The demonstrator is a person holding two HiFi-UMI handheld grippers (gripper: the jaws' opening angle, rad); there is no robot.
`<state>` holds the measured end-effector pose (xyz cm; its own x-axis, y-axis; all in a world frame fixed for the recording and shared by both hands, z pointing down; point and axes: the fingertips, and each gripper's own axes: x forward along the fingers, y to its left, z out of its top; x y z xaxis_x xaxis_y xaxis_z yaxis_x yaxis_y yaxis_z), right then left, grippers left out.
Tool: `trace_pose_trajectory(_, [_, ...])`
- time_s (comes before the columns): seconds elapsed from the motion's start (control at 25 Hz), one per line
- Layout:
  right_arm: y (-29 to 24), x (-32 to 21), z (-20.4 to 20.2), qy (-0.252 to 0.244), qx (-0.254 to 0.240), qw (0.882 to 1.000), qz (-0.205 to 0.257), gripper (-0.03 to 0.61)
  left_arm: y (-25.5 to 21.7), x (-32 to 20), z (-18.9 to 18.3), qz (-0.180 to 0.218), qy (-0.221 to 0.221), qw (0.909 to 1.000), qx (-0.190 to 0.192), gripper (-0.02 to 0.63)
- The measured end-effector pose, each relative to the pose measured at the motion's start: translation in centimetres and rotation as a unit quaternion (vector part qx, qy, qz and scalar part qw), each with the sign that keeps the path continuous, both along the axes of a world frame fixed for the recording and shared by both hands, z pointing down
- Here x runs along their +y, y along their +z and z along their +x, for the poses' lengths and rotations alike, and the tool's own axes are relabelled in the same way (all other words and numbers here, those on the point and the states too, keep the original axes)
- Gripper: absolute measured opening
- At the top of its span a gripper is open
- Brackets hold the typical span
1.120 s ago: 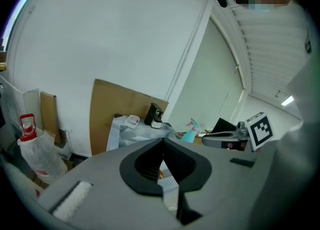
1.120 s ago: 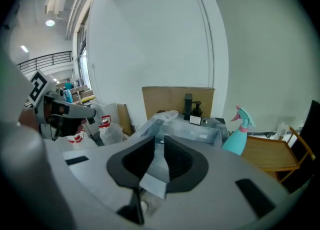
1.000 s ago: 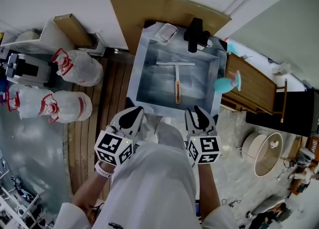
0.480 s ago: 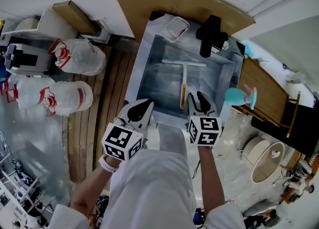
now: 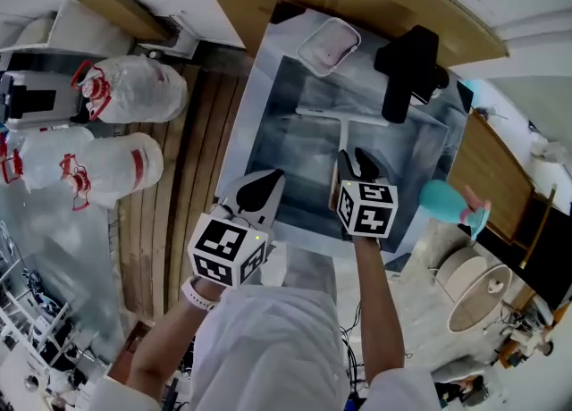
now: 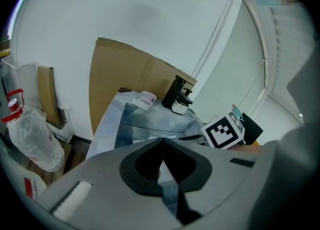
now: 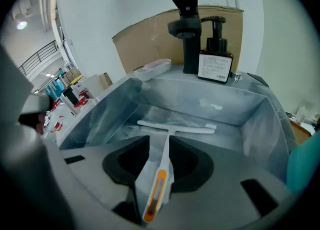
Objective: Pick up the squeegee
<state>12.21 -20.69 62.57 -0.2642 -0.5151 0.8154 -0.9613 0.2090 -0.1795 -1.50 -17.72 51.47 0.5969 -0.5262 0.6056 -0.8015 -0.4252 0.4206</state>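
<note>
One squeegee (image 7: 162, 161) lies in the sink (image 7: 200, 96). The right hand-held gripper (image 7: 159, 141), its jaws just opening, stands apart around the handle. The left hand-held gripper (image 6: 162, 141) is closed and empty.

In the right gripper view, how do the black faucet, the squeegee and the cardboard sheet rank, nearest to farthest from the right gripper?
1. Squeegee, in the sink, handle showing between the open jaws of the right gripper.
2. Black faucet, on the sink's back rim.
3. Cardboard sheet, upright behind the sink.

White squeegee (image 7: 163, 159) with an orange-inlaid handle; black faucet (image 7: 187, 34).
</note>
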Motion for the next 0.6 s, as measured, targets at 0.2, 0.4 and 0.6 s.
trace_pose_trajectory(0.2, [4.0, -1.2, -0.2, 0.011, 0.012, 0.999, -0.03, 0.104, 2.4, -1.5, 0.4, -0.021, -0.003, 0.9998, 0.006, 0.003])
trace_pose_trajectory(0.4, [6.6, -1.7, 0.0, 0.022, 0.038, 0.998, -0.049, 0.114, 3.5, -1.9, 1.3, -0.033, 0.0, 0.9994, 0.013, 0.003])
trace_pose_trajectory(0.6, [8.4, -1.5, 0.2, 0.031, 0.046, 0.996, -0.068, 0.118, 4.4, -1.7, 2.0, -0.042, 0.005, 0.999, 0.014, 0.003])
